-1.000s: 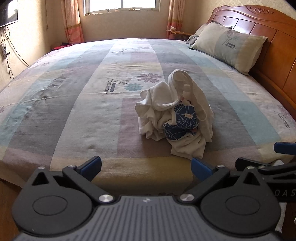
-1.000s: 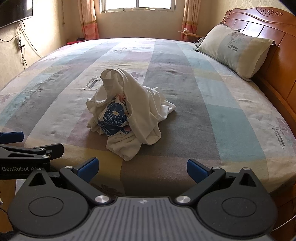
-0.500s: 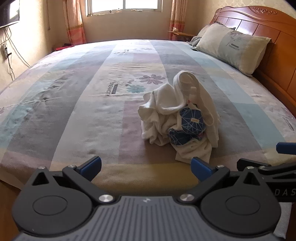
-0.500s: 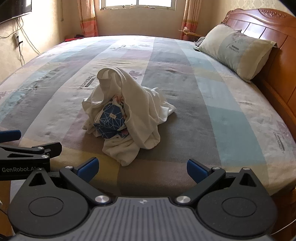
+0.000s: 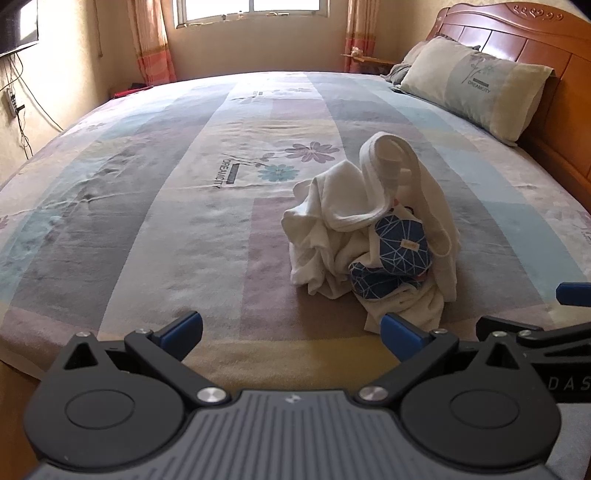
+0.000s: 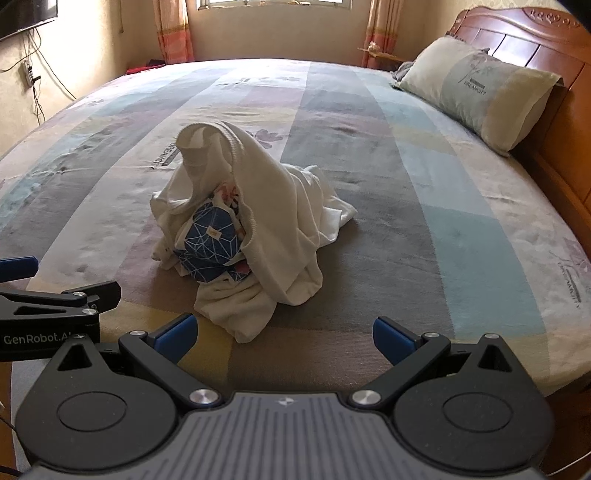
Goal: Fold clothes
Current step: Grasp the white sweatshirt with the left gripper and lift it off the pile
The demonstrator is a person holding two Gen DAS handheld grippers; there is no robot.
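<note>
Crumpled white garment (image 5: 373,225) heaped on the bed (image 5: 184,206), right of centre in the left wrist view and left of centre in the right wrist view (image 6: 258,229), well apart from the pillow (image 5: 476,81) at the upper right. Tucked into the folds, a dark blue patch with white line pattern (image 5: 400,247), facing the lower edge of the frame; seen also in the right wrist view (image 6: 210,243), with a small bit of pinkish print just above it. One loop of white cloth standing up at the top of the heap, the rest slumped on the striped, flower-printed bedspread (image 5: 280,162). Left claw (image 5: 291,330) at the bottom of its frame, released, blue pads (image 5: 183,328) spread wide, nothing between them, hanging over the near edge of the bed, apart from the garment though the right-hand pad overlaps the heap's lowest fold in the picture. Right claw (image 6: 282,334) likewise released and empty, pads wide, low in its frame, near the front hem of the heap but not touching. Each claw partly visible in the other's view: right one at the lower right edge of the left view, left one at the lower left edge of the right view. Wooden headboard (image 5: 517,33) at upper right, window (image 5: 251,11) and curtains (image 5: 151,40) across the top, cables on the wall at far left.
</note>
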